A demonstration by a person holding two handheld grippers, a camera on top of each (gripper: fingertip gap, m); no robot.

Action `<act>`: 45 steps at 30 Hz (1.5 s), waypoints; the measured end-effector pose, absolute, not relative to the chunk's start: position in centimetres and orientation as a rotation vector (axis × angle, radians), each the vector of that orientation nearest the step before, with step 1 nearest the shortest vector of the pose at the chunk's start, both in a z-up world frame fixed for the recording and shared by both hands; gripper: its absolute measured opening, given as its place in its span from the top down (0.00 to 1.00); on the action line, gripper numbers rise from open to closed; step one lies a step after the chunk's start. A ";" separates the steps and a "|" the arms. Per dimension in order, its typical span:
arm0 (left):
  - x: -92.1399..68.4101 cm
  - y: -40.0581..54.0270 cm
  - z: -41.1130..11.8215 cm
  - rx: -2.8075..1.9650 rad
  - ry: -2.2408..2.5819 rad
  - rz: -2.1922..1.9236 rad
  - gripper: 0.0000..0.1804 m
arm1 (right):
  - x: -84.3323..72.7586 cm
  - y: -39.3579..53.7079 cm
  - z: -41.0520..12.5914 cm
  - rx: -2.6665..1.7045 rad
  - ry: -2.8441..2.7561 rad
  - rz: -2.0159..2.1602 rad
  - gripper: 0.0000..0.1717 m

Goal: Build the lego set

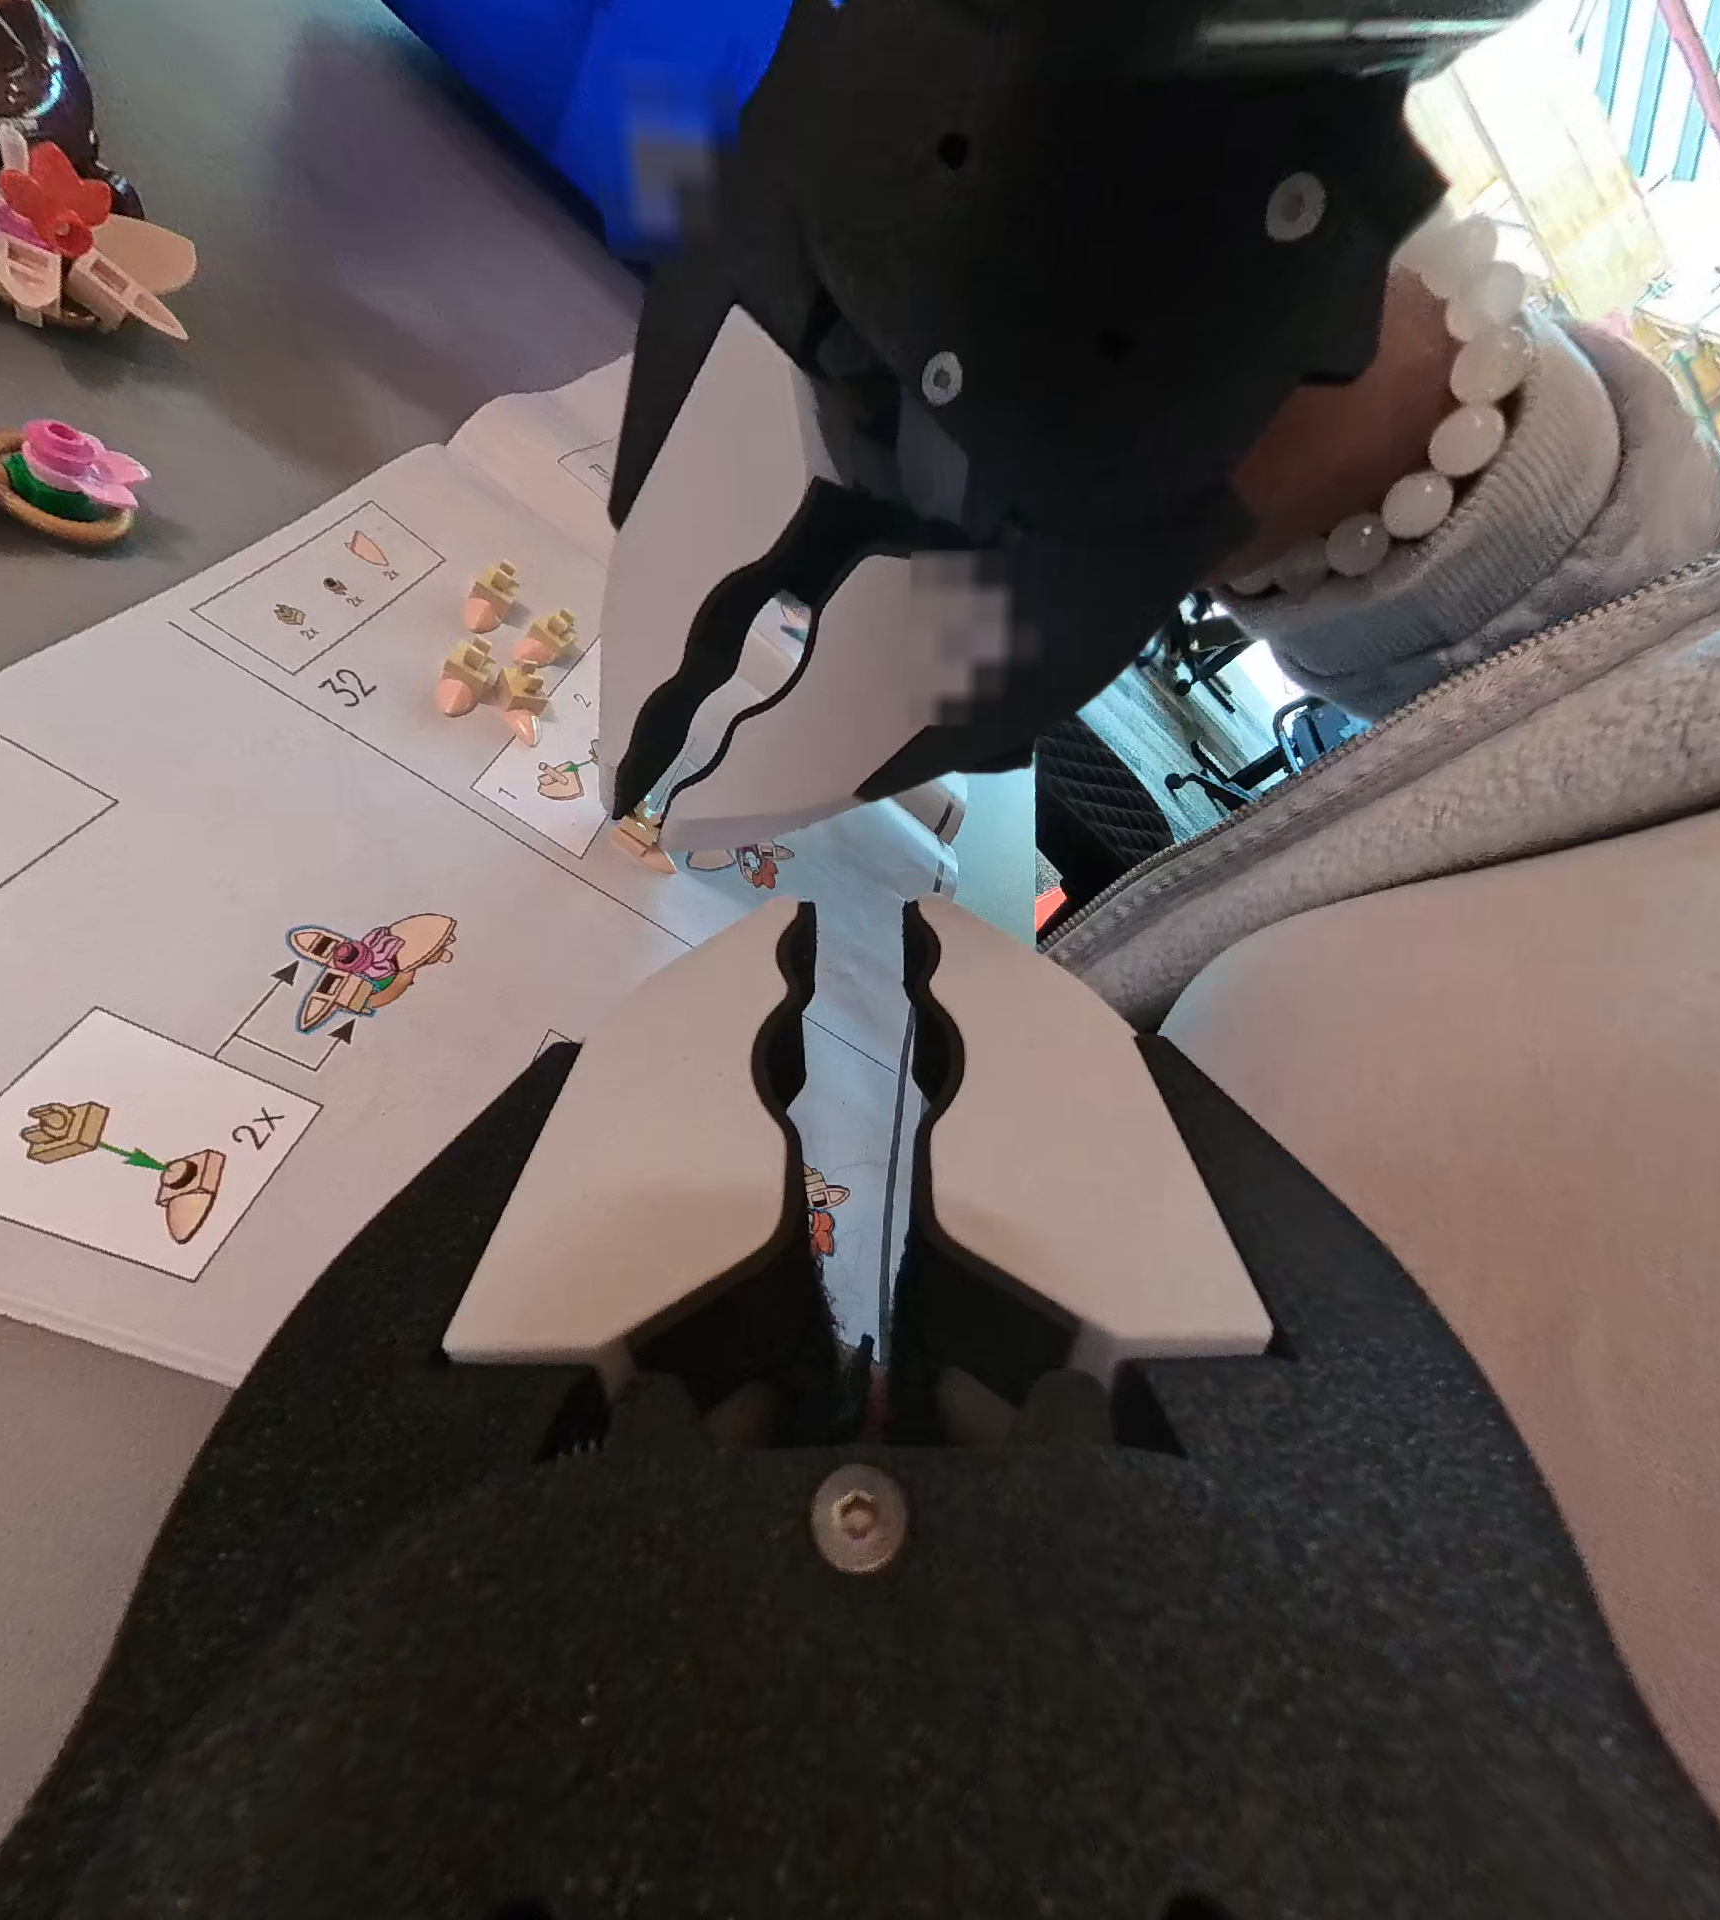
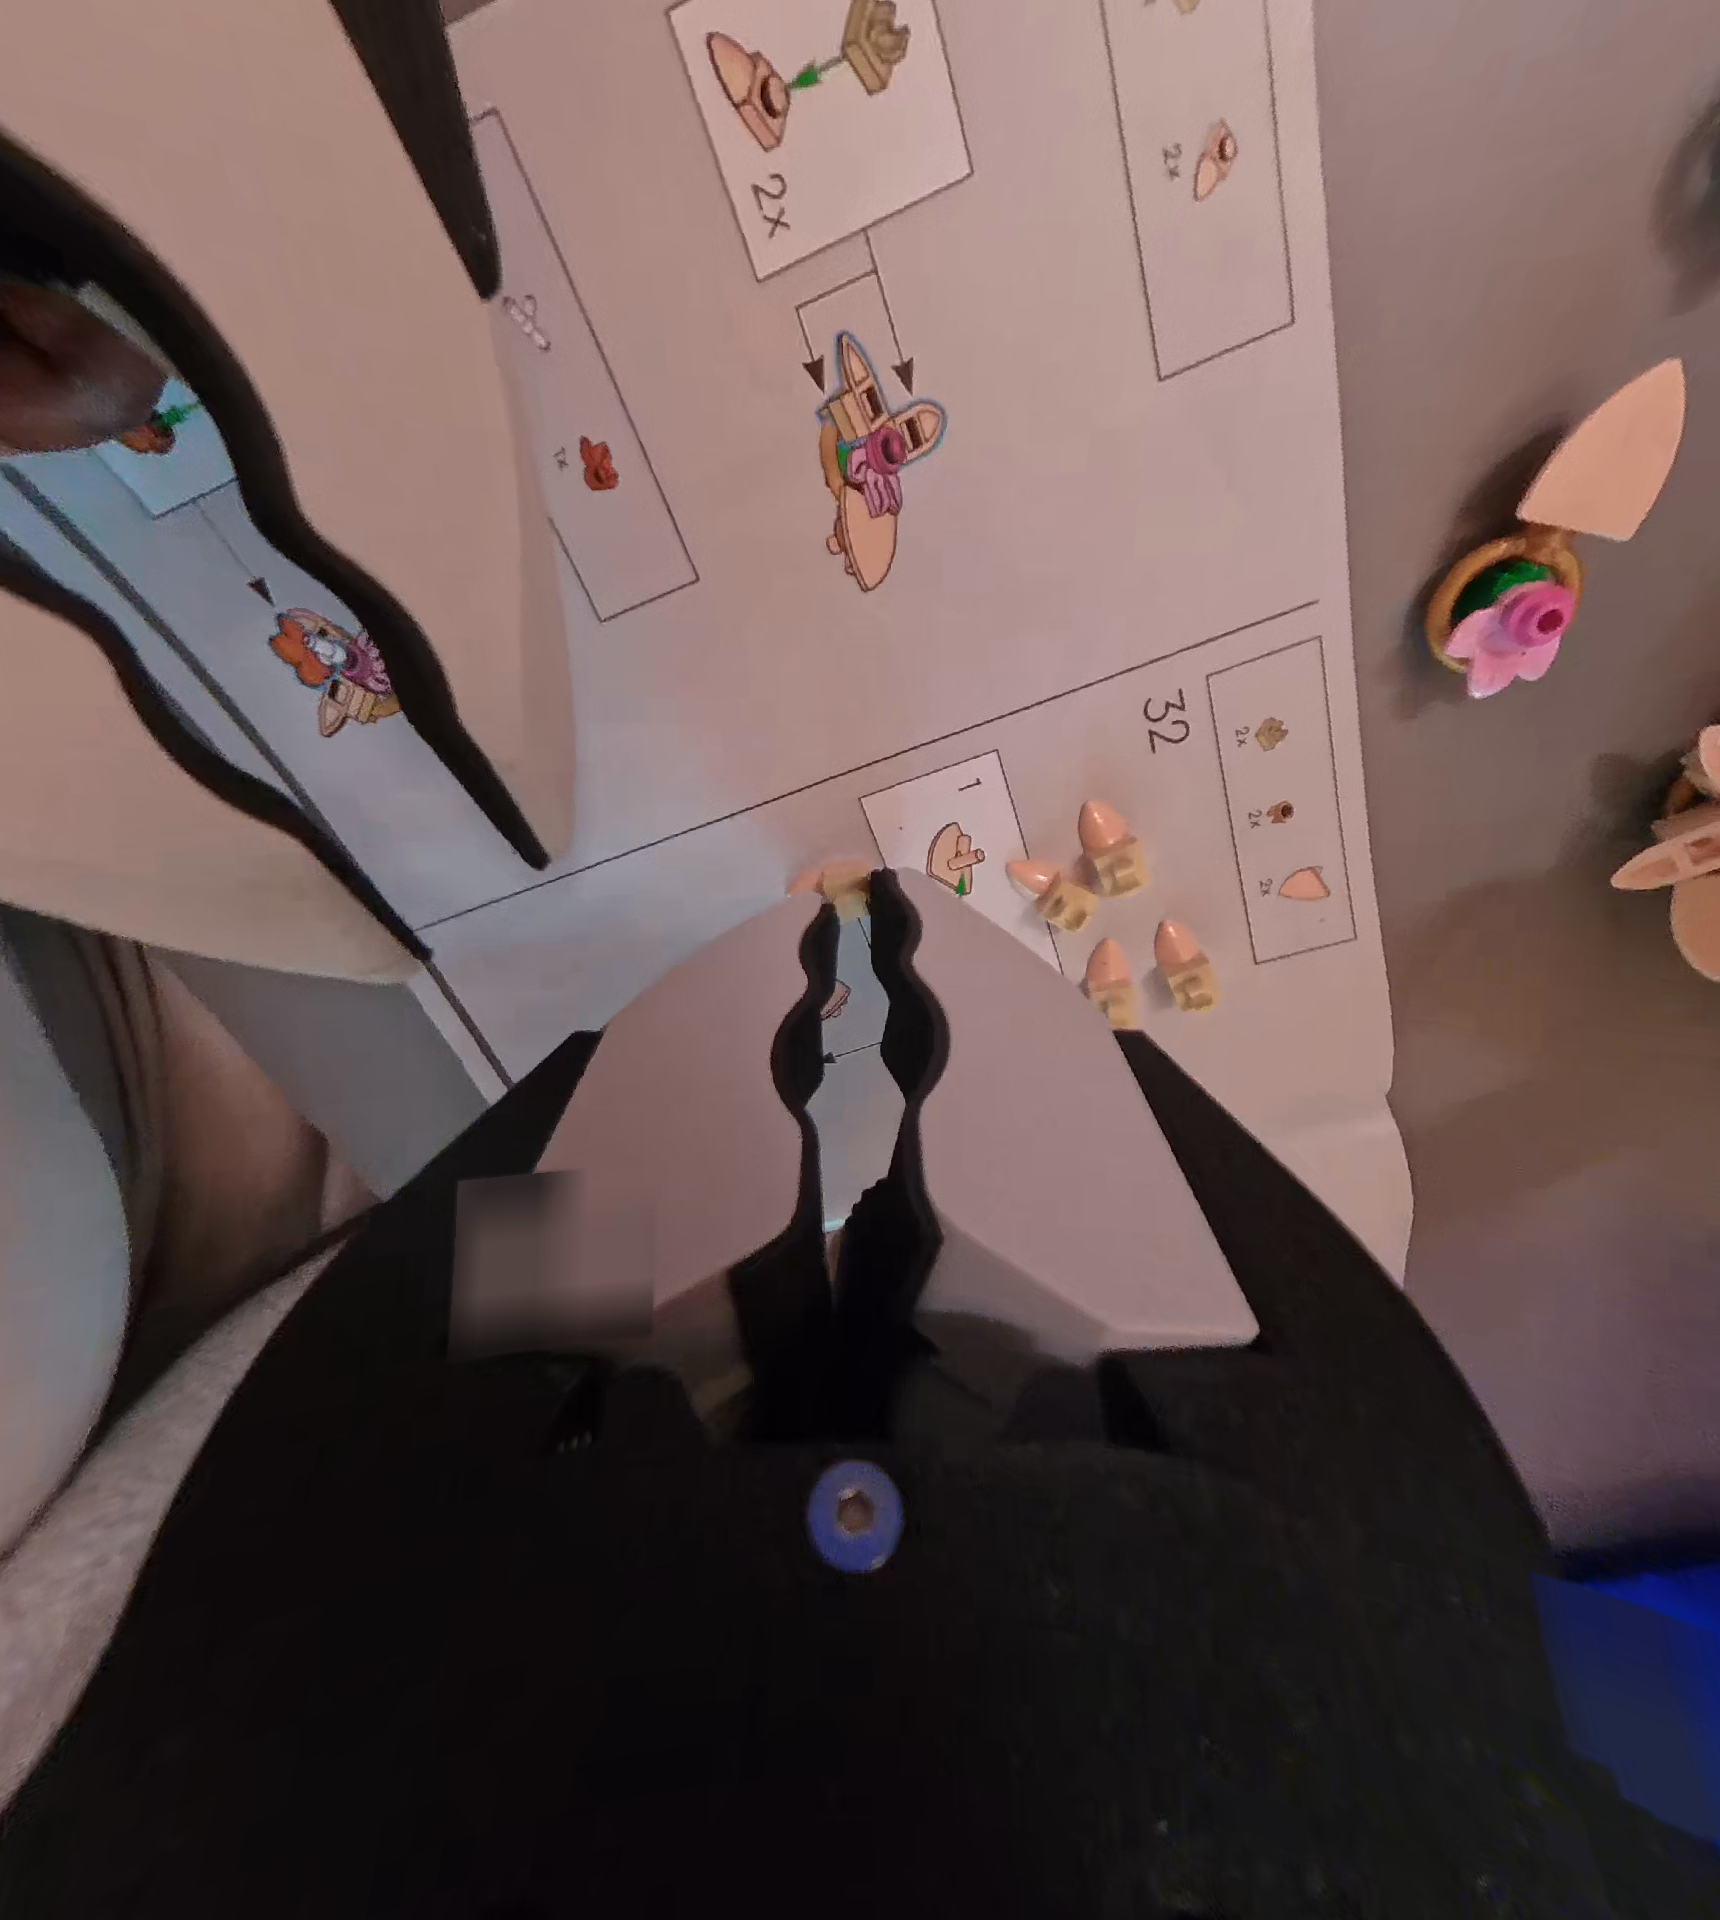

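Right gripper (image 2: 854,896): tips down on the instruction booklet (image 2: 1043,540), jaws closed on a small tan-and-peach brick piece (image 1: 644,840) resting on the page; both pads press its tan part
Left gripper (image 1: 858,914): jaws slightly apart, nothing between them, hovering over the booklet near the right gripper
Four similar peach-and-tan pieces (image 2: 1121,914): clustered on the page just beside the held one
Pink flower on gold ring (image 2: 1505,613) and red-flowered petal assembly (image 1: 45,239): on the grey table (image 1: 336,312), well apart from both grippers
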State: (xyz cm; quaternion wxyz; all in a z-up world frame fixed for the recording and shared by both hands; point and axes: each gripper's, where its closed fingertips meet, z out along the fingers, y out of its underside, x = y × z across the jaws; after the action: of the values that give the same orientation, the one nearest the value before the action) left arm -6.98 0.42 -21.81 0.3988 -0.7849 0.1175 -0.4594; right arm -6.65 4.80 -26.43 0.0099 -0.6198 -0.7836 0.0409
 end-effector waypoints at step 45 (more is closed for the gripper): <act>-7.1 0.4 -21.6 -1.974 0.291 -1.173 0.91 | -7.1 4.8 -26.0 -1.898 -2.356 0.259 0.98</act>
State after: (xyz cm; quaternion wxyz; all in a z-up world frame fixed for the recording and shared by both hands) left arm -7.08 0.37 -21.64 0.4016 -0.7810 0.1152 -0.4642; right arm -7.08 4.85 -26.04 0.0525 -0.6243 -0.7748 0.0852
